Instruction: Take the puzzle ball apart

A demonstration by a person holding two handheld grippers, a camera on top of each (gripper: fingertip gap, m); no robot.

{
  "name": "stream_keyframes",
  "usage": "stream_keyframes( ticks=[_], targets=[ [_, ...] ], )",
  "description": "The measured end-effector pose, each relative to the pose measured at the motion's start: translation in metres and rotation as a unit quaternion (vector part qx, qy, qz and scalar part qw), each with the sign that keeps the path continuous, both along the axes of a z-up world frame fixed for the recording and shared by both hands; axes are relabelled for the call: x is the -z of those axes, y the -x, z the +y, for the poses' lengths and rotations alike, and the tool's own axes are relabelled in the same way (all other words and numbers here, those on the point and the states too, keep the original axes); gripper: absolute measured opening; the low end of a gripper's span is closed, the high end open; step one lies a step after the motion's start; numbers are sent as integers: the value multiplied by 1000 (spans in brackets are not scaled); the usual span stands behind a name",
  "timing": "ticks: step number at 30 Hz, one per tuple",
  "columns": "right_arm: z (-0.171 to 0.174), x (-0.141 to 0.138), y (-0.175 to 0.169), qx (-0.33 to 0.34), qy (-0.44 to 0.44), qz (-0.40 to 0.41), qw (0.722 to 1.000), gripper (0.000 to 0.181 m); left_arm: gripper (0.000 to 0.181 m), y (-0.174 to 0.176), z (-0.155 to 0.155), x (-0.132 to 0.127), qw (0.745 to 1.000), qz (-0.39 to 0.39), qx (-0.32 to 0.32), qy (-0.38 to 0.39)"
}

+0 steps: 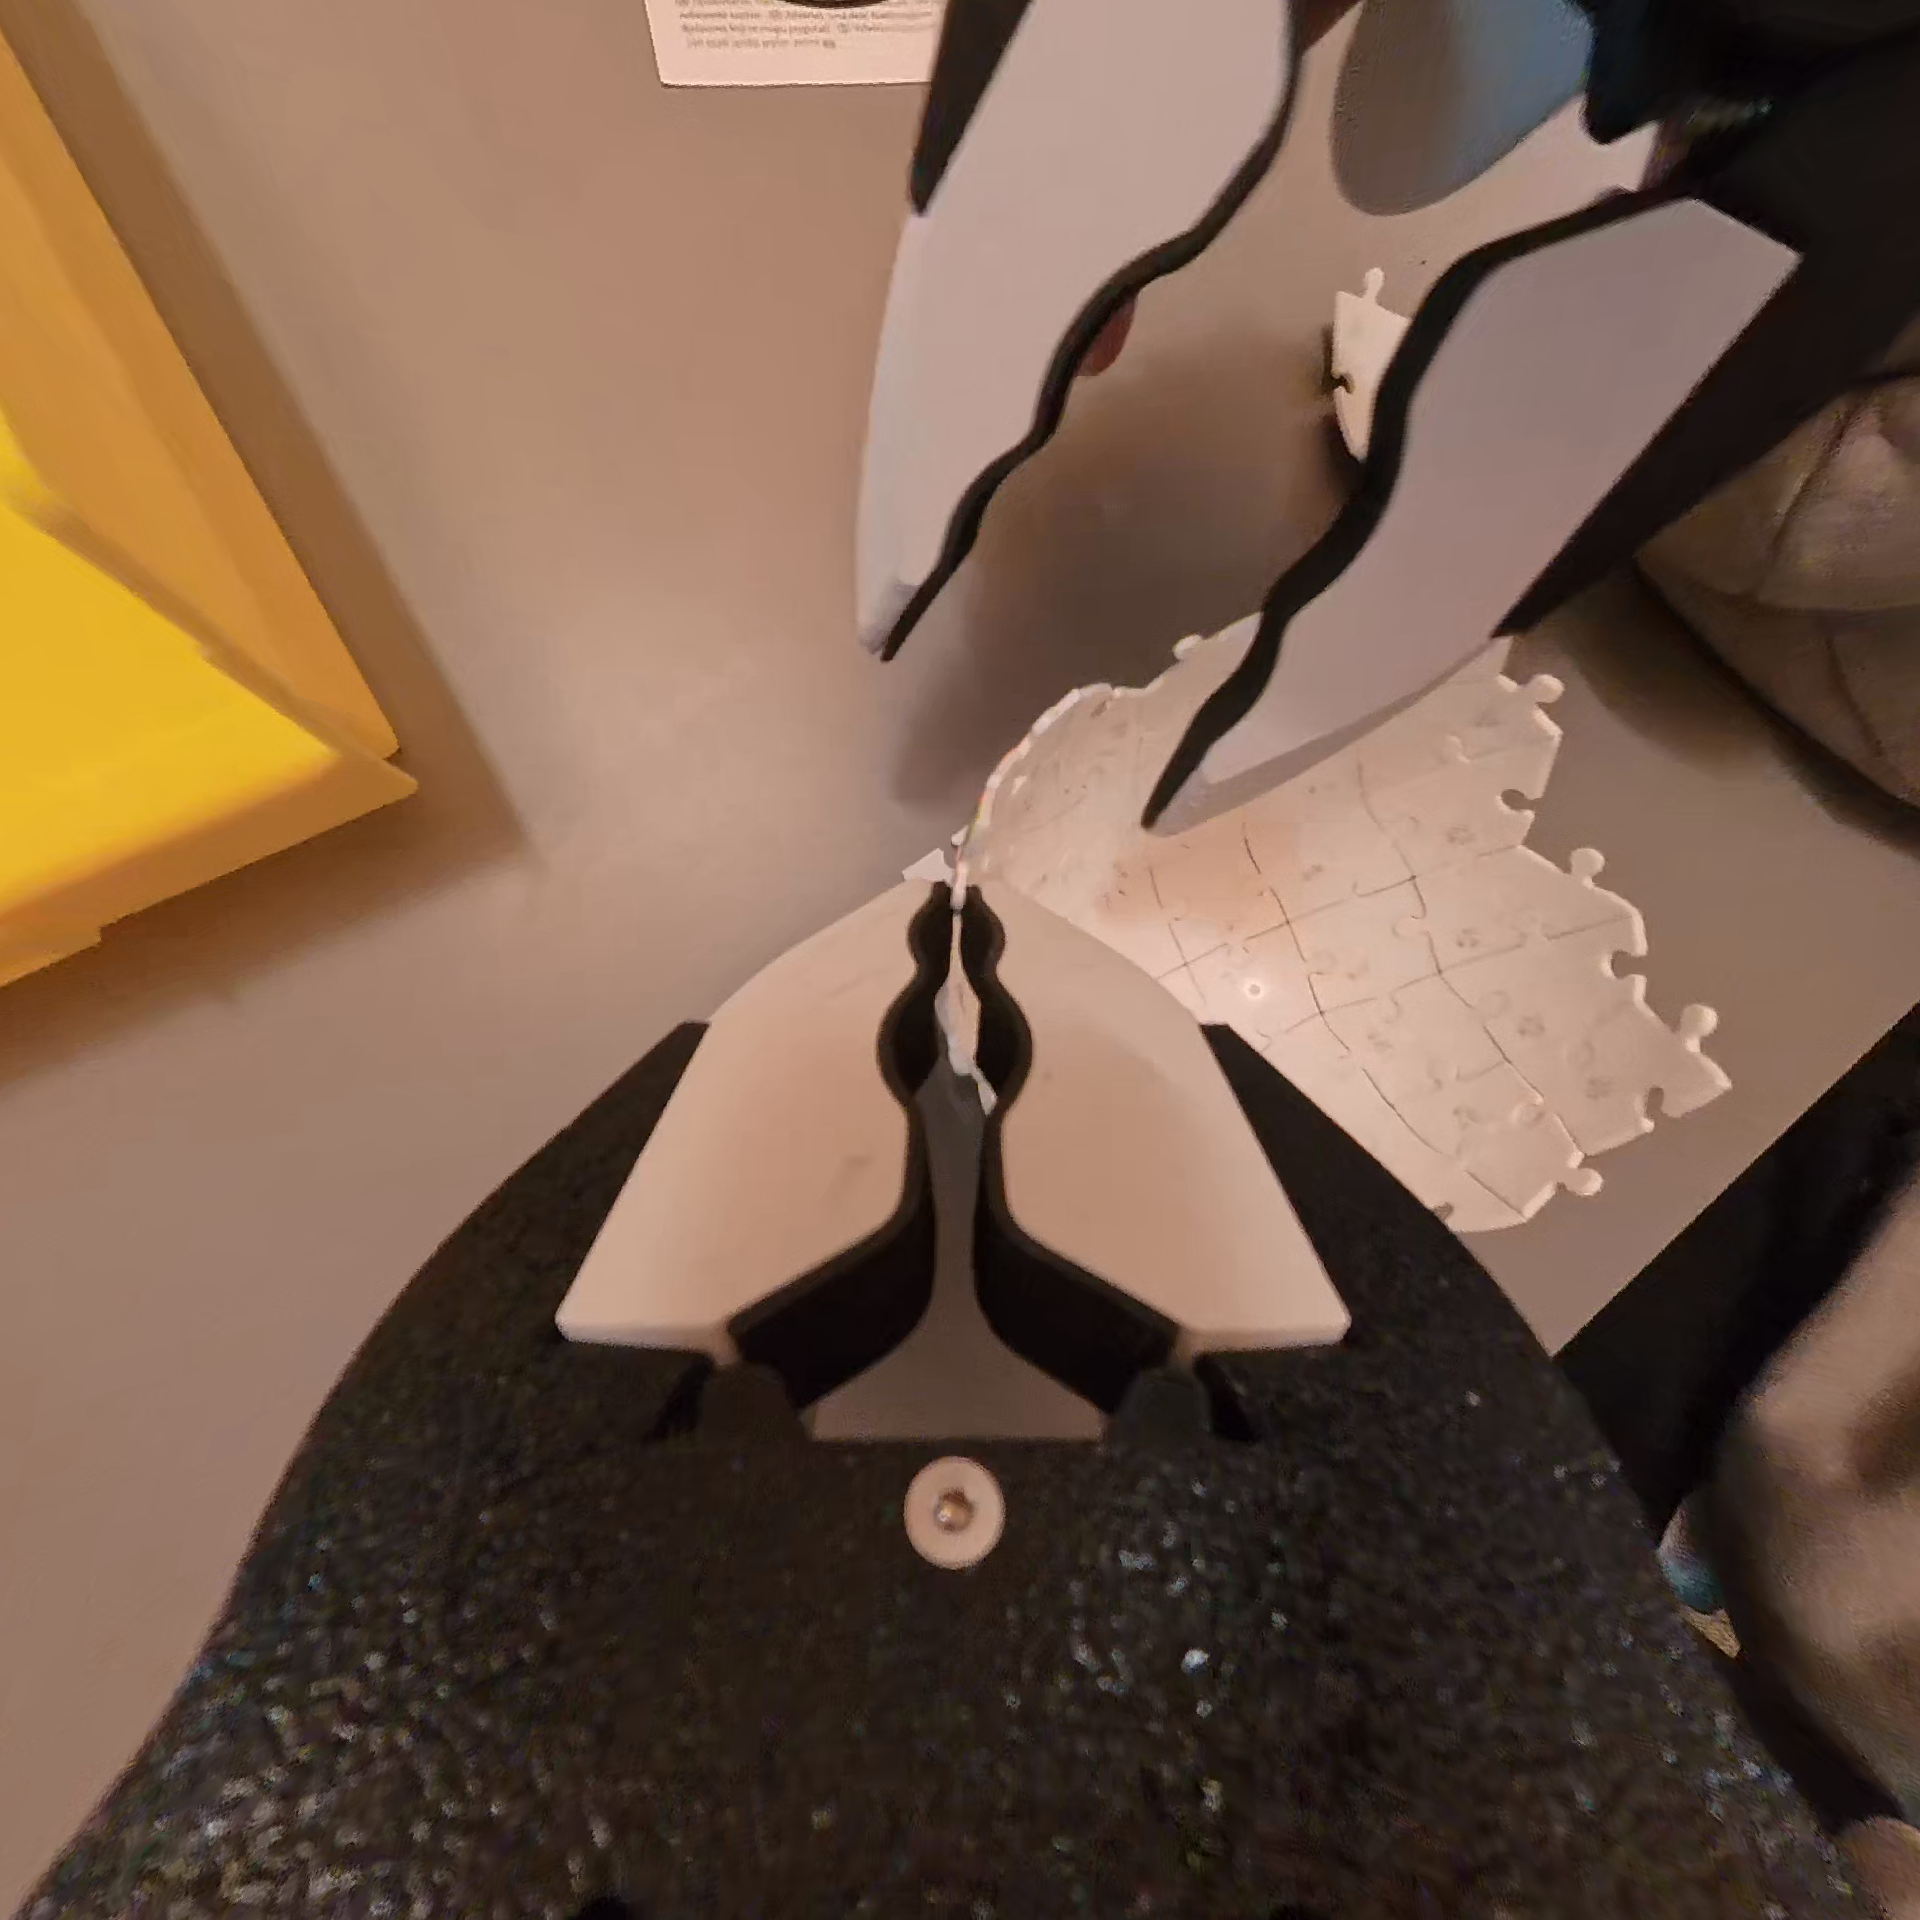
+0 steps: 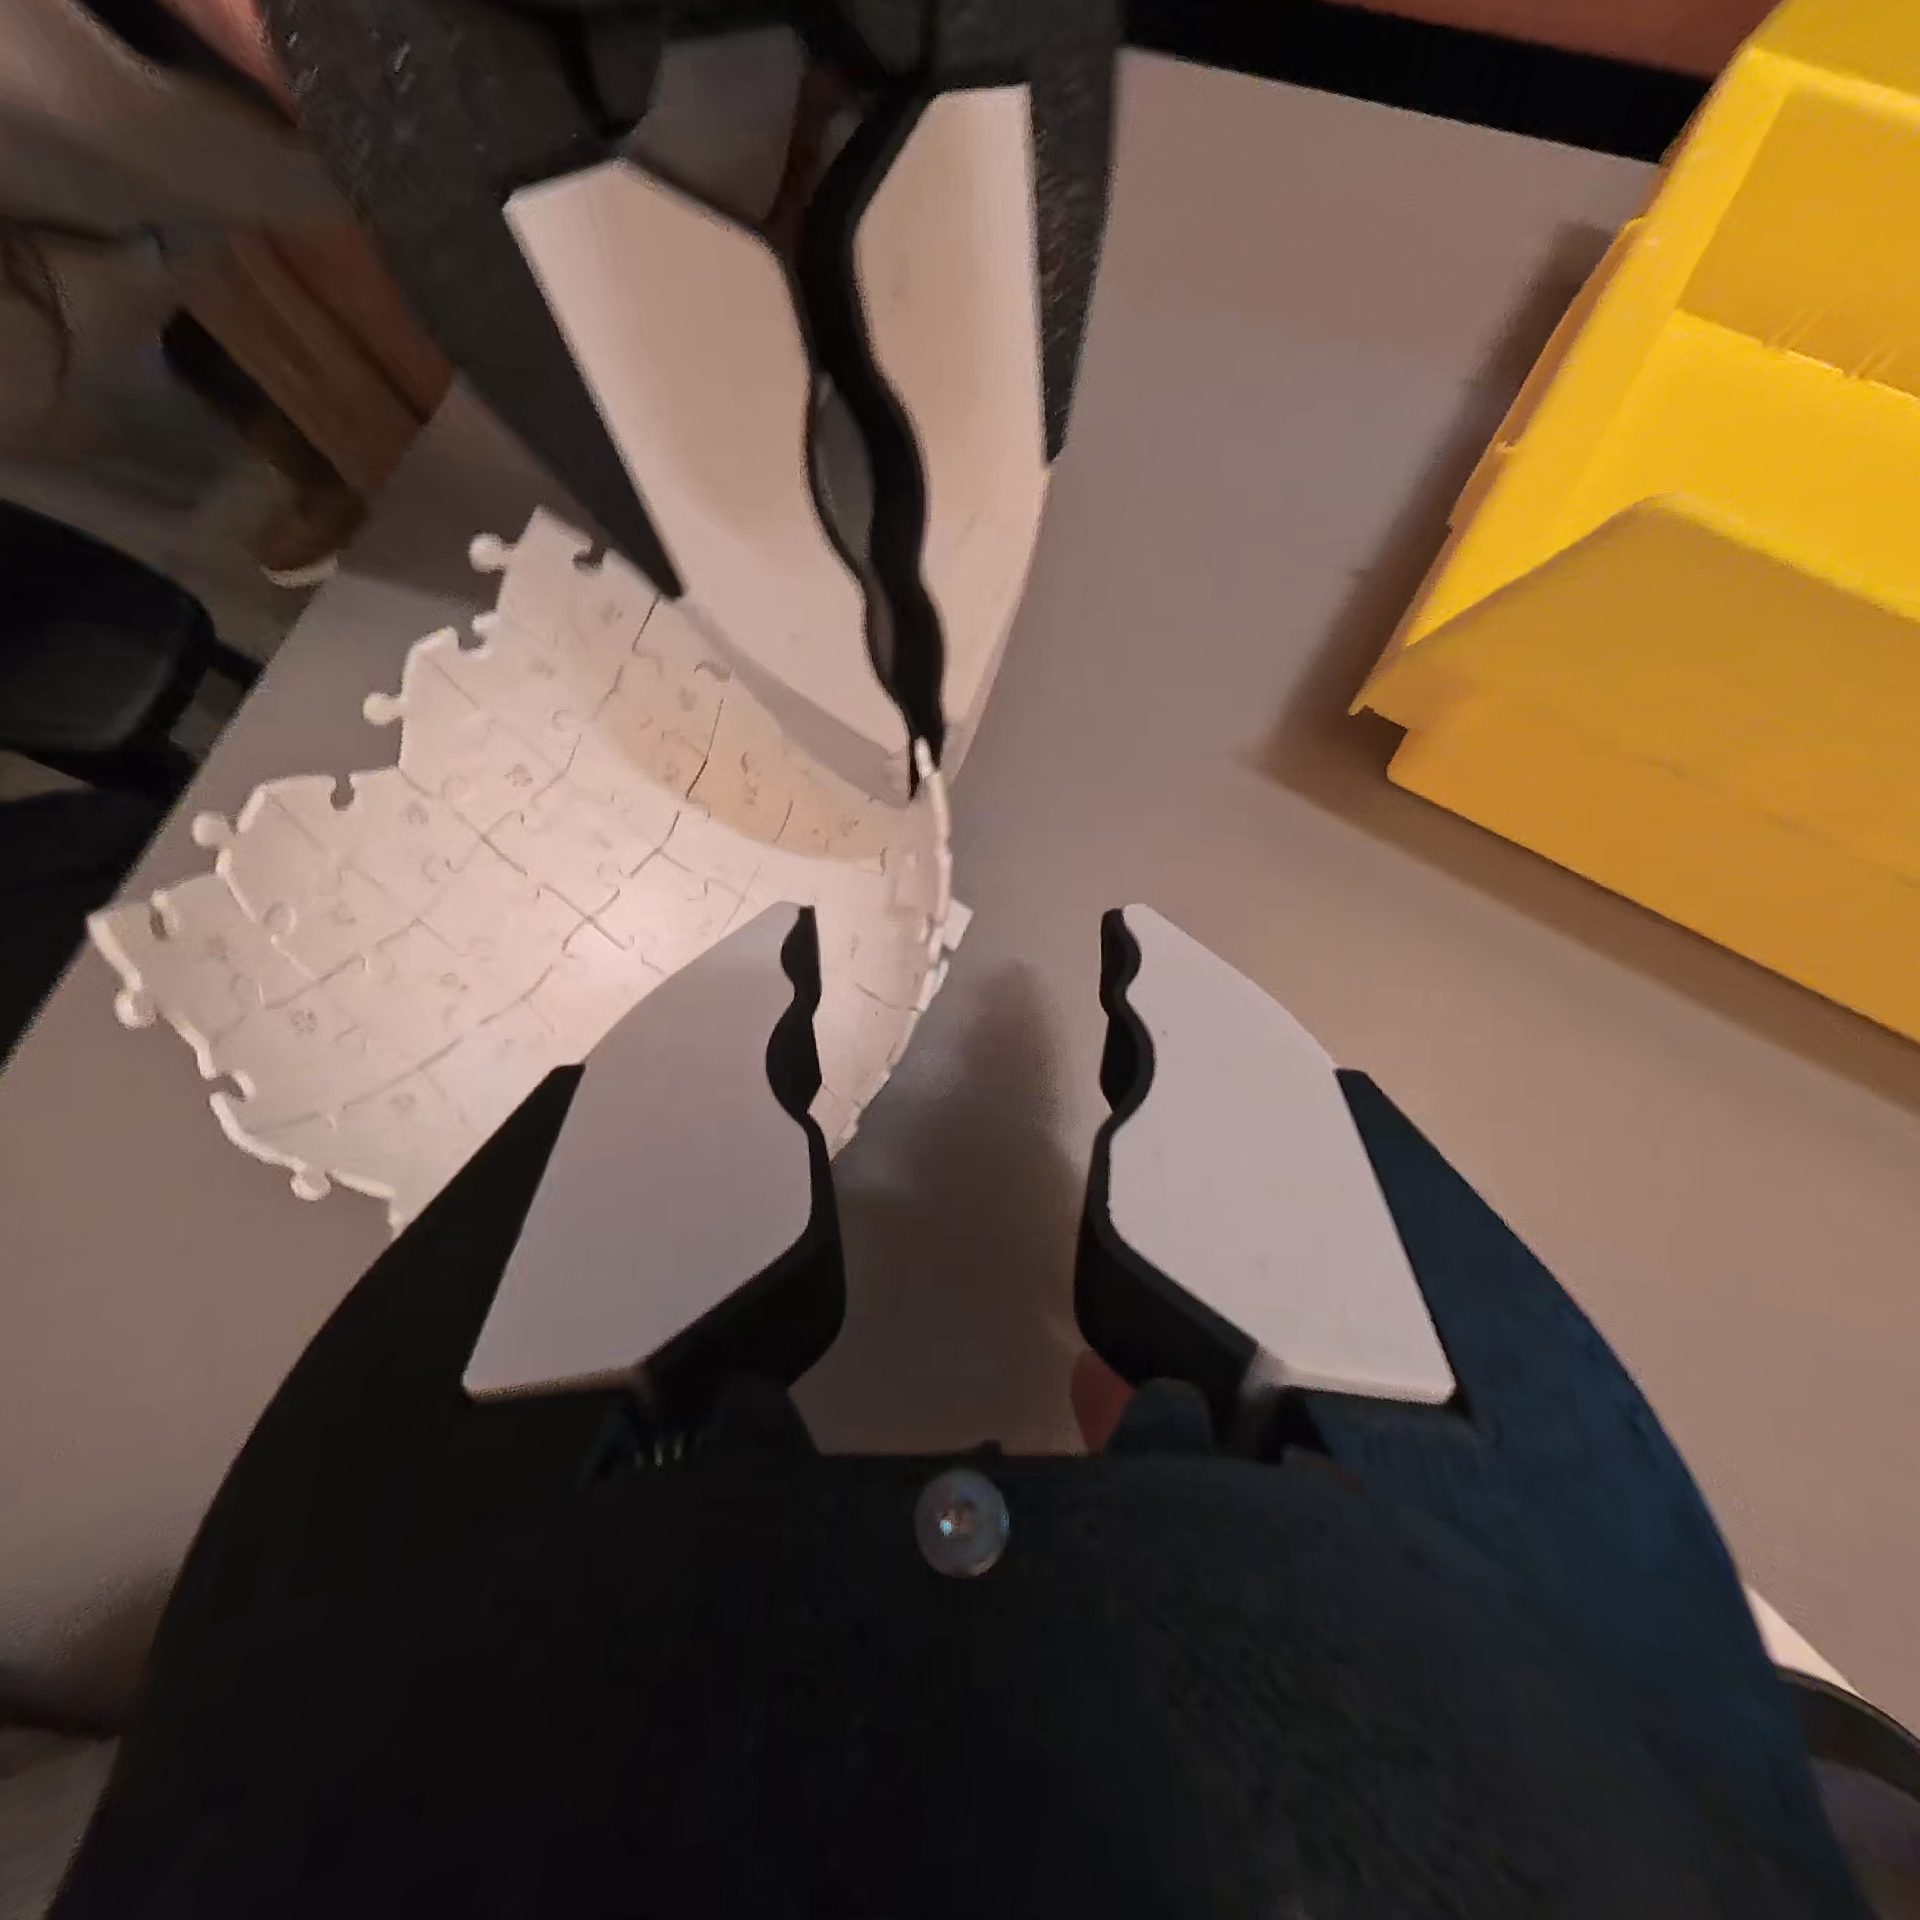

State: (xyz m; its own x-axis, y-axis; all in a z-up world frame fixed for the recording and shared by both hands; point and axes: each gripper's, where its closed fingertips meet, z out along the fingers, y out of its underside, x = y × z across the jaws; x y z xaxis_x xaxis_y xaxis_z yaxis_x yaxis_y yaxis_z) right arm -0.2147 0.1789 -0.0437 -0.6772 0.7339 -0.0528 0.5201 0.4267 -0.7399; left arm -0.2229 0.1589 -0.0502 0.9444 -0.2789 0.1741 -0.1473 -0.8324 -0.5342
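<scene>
The puzzle ball is a white curved shell of joined pieces (image 1: pixel 1403 966), hollow side up, resting on the grey table (image 1: pixel 582 520). It also shows in the right wrist view (image 2: pixel 436 935). My left gripper (image 1: pixel 954 906) is shut on the shell's rim at its near left edge; the right wrist view shows it (image 2: pixel 923 756) pinching that rim from above. My right gripper (image 2: pixel 956 920) is open and empty, just right of the shell's edge. In the left wrist view it (image 1: pixel 1018 727) hangs over the shell, one finger above the hollow.
A yellow bin (image 1: pixel 156 727) stands on the table left of my left gripper and shows at the right in the right wrist view (image 2: pixel 1662 571). A loose white puzzle piece (image 1: pixel 1356 353) lies beyond the shell. A printed sheet (image 1: pixel 790 42) lies at the far edge. Left and right tips are no more than a few centimetres apart.
</scene>
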Motion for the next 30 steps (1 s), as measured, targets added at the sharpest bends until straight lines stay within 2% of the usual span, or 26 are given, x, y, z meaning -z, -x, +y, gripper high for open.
stream_keyframes(
  ticks=[3,5,7,10,13,22,25,30],
  targets=[
    [-5,-8,4,-6,71,-18,997,45,1,0,-1,3,1000,14,14,0],
    [-6,-7,1,-13,89,-40,995,42,1,0,0,2,1000,19,18,-2],
    [-10,1,-9,-39,82,-73,993,42,1,0,0,2,1000,20,21,-4],
    [-8,9,-9,-41,59,-92,993,41,1,2,1,2,999,25,25,-4],
    [-9,7,-6,-37,71,-101,992,35,1,2,1,4,999,28,28,-5],
    [1,10,-1,-39,58,-173,982,35,1,5,1,7,999,36,38,1],
    [-3,15,-5,-62,49,-200,977,34,1,6,1,8,999,28,34,-2],
    [-11,26,-5,-79,33,-234,968,22,1,7,1,9,999,20,28,-5]
  ],
)
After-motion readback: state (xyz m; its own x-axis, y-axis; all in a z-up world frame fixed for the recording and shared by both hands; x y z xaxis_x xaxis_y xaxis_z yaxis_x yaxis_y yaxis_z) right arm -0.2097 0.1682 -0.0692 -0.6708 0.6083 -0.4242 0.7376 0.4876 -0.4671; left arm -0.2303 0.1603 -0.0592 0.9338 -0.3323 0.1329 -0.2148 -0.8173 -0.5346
